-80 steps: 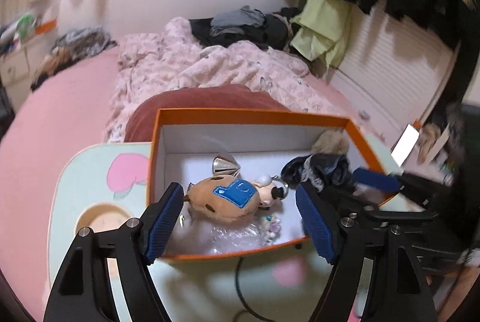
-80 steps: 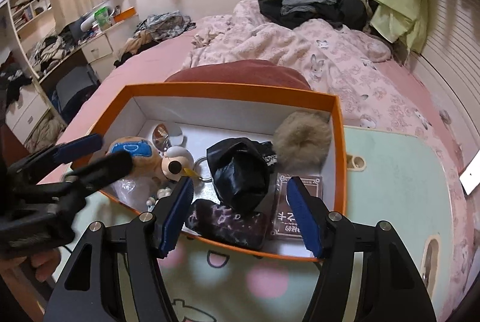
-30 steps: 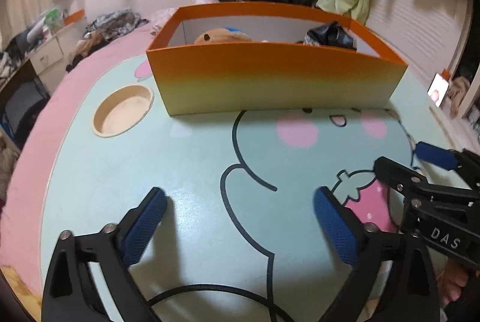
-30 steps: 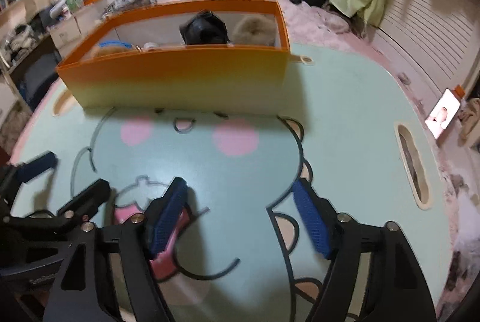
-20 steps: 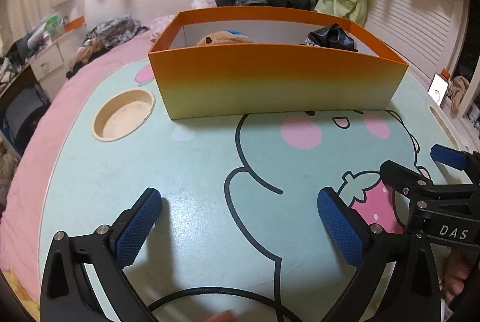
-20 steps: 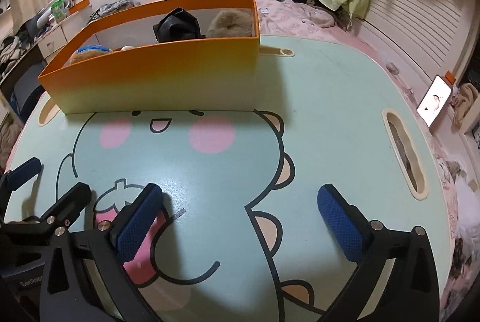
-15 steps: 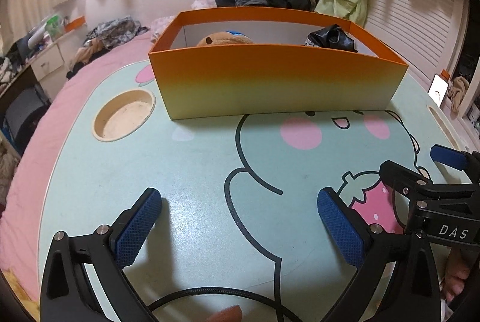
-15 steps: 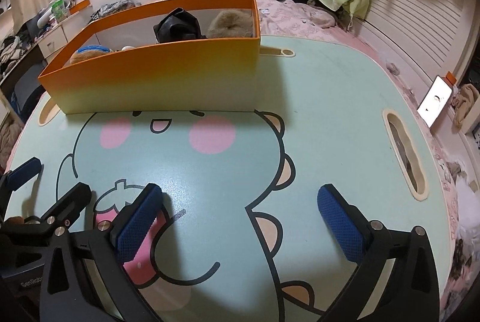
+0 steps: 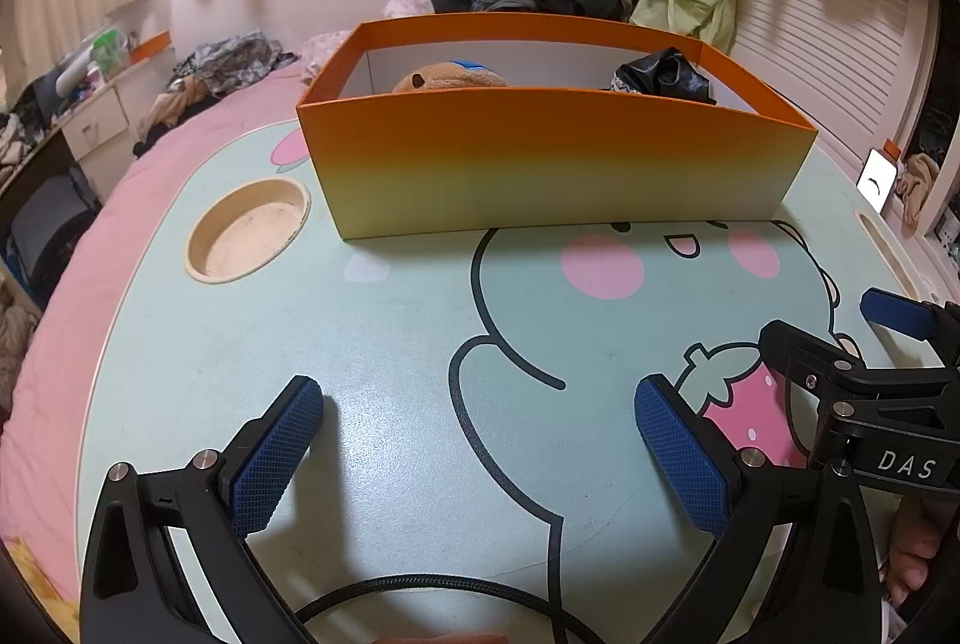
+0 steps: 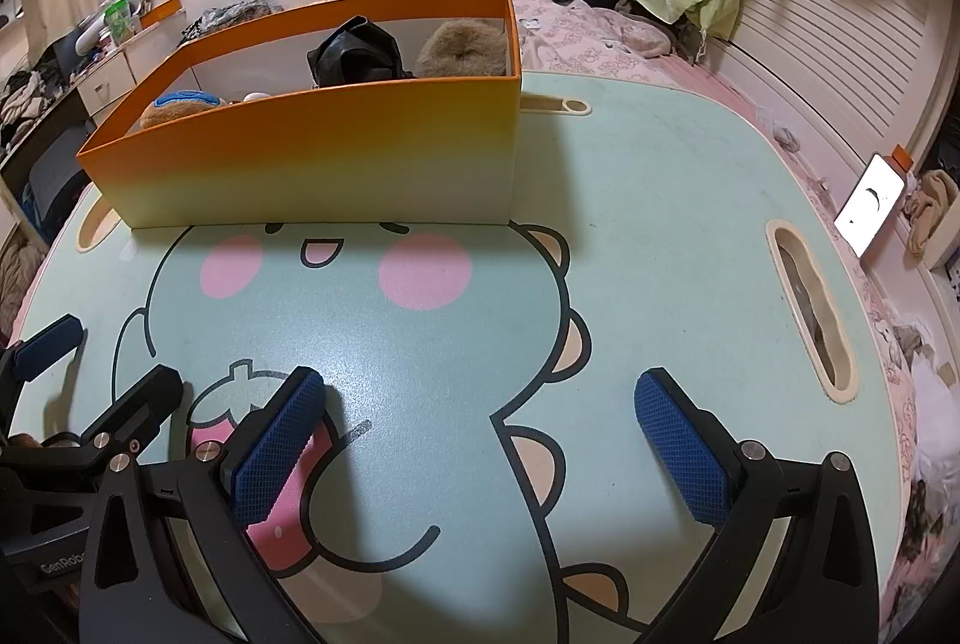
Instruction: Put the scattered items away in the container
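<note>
1. Spanning both views, the cartoon-printed table is showing no loose items; the task is judged nearly finished.
2. The orange box is being kept at the table's far side, well apart from both grippers.
3. A plush toy, black bag and fur ball are being held inside it.
4. The left gripper and right gripper are being held wide apart, gripping nothing.
5. A braided cable is lying near the left gripper; snagging is being risked.
</note>
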`<state>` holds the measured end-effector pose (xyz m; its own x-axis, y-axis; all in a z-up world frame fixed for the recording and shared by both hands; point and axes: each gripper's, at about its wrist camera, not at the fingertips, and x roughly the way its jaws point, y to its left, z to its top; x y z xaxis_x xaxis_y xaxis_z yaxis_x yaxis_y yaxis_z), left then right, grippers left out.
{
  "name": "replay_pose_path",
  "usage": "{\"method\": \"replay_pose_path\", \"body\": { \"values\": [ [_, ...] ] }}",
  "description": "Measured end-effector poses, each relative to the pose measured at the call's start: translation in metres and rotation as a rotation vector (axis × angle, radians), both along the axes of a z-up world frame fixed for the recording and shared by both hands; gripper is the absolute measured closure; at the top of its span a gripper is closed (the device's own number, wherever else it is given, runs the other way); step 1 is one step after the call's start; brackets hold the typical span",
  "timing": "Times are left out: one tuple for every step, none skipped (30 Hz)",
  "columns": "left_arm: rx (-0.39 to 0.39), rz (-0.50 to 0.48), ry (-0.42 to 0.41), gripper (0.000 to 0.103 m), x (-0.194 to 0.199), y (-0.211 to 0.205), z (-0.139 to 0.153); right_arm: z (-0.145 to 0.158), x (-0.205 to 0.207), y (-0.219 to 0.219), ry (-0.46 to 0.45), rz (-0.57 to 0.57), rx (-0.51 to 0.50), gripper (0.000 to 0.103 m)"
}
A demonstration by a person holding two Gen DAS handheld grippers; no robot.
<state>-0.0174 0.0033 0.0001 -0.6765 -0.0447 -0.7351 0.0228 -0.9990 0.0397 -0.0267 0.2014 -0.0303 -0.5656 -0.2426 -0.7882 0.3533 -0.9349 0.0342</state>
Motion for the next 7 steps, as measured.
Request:
{"method": "replay_pose_path", "body": {
  "values": [
    [0.000,0.000,0.000,0.000,-0.0002,0.0002,0.0001,0.0000,0.0003,-0.0002,0.000,0.000,0.000,0.000],
    [0.001,0.000,0.000,0.000,-0.0003,0.0004,0.0002,0.0000,0.0000,-0.0001,0.000,0.000,0.000,0.000],
    [0.001,0.000,0.000,0.000,-0.0001,0.0001,0.0001,0.0000,-0.0001,0.0001,0.000,0.000,0.001,0.000],
    [0.001,0.000,0.000,0.000,0.0001,-0.0001,0.0000,-0.0001,0.0001,-0.0001,0.000,0.000,0.001,0.000],
    [0.000,0.000,0.000,0.000,-0.0001,0.0004,0.0001,-0.0001,0.0000,0.0001,0.000,0.000,0.000,0.000],
    [0.001,0.000,0.000,0.000,0.0003,0.0000,-0.0001,-0.0001,0.0000,0.0001,0.000,0.000,0.000,0.000],
    [0.001,-0.001,-0.001,0.000,-0.0001,-0.0006,-0.0001,-0.0001,0.0003,0.0000,0.001,0.000,0.000,0.000]
  ]
}}
